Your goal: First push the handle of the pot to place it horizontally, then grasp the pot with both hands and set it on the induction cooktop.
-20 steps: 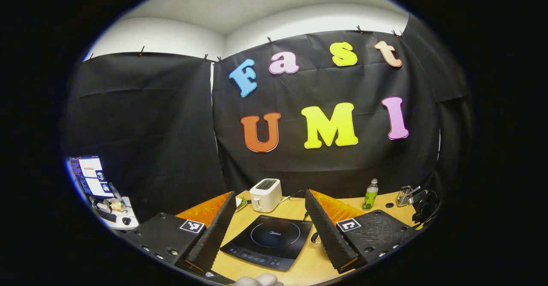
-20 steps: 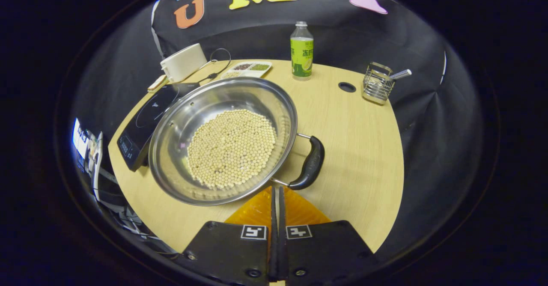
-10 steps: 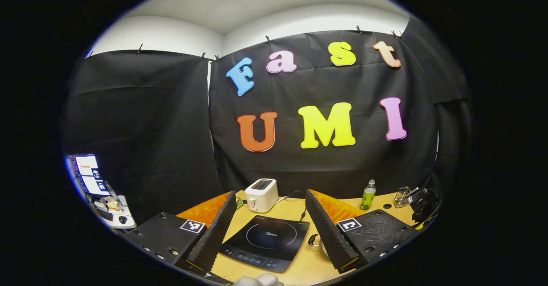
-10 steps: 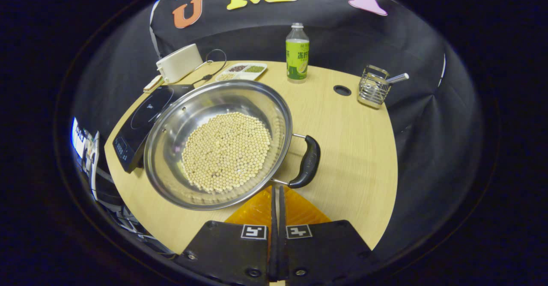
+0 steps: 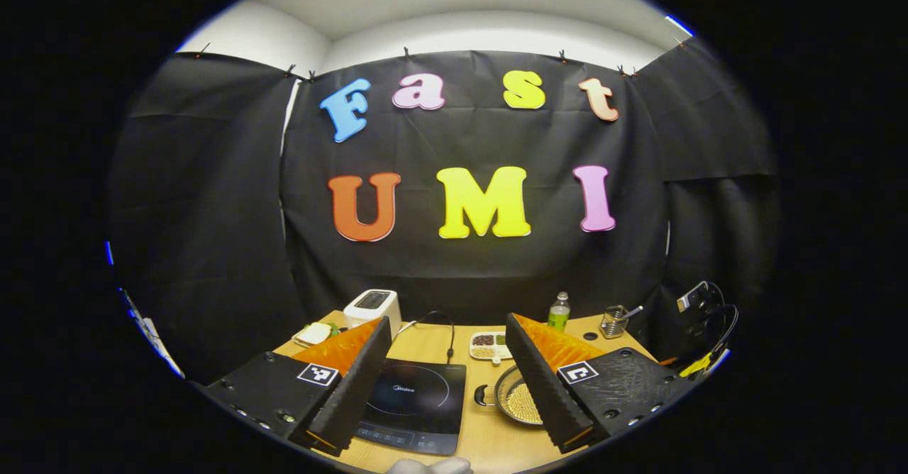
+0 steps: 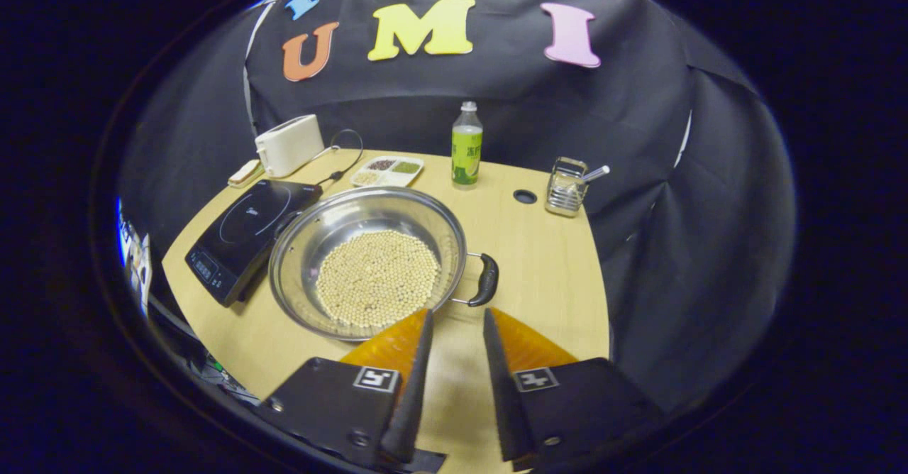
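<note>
- Right gripper (image 6: 454,321) sits low in the frame, fingers parted to a narrow gap, gripping nothing, just short of the wide steel pot of pale beans (image 6: 369,261).
- The pot rests on the round wooden table (image 6: 553,282), centre frame, its black handle (image 6: 488,279) toward the gripper.
- Black induction cooktop (image 6: 245,236) lies just left of the pot.
- Left gripper (image 5: 447,360) is spread wide and empty, the cooktop (image 5: 415,403) showing between its fingers.

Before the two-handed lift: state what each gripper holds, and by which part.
Nothing is held. The left gripper and right gripper are both open, clear of the pot.
</note>
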Demonstrator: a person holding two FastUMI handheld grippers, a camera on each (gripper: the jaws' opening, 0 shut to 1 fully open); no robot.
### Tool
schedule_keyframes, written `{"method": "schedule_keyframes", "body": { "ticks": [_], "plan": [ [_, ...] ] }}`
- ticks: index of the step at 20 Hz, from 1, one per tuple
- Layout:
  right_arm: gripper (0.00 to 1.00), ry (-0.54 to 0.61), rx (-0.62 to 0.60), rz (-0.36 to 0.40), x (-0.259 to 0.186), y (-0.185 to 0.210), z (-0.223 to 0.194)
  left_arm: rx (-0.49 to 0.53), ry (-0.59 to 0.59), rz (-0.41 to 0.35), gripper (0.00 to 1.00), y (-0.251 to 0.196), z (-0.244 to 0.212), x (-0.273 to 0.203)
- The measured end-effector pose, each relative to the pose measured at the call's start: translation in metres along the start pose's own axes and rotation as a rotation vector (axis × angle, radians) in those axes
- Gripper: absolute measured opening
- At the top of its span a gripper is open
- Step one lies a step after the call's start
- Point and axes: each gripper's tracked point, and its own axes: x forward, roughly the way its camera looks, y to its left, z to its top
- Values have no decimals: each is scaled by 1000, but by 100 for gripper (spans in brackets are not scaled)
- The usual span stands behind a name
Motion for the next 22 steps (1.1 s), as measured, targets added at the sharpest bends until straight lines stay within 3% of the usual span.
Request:
{"method": "schedule_keyframes", "body": {
  "ticks": [2, 4, 5, 10, 15, 22],
  "plan": [
    [71, -16, 31, -24, -17, 4, 0, 5, 12, -59, 96, 2, -13, 5],
    [82, -33, 74, -63, -30, 3, -3, -33, 52, -123, 96, -4, -33, 9],
    [83, -37, 91, -77, -34, 4, -6, -56, 75, -147, 100, -5, -44, 10],
    [86, -11, 148, -93, -29, 9, -17, -43, 265, -174, 96, -3, -118, 37],
    [90, 29, 180, -76, 13, 5, -11, -80, 442, -209, 95, -37, -192, 73],
    [93, 86, 125, -9, 79, -1, 7, -73, 598, -166, 96, -58, -265, 131]
  ]
}}
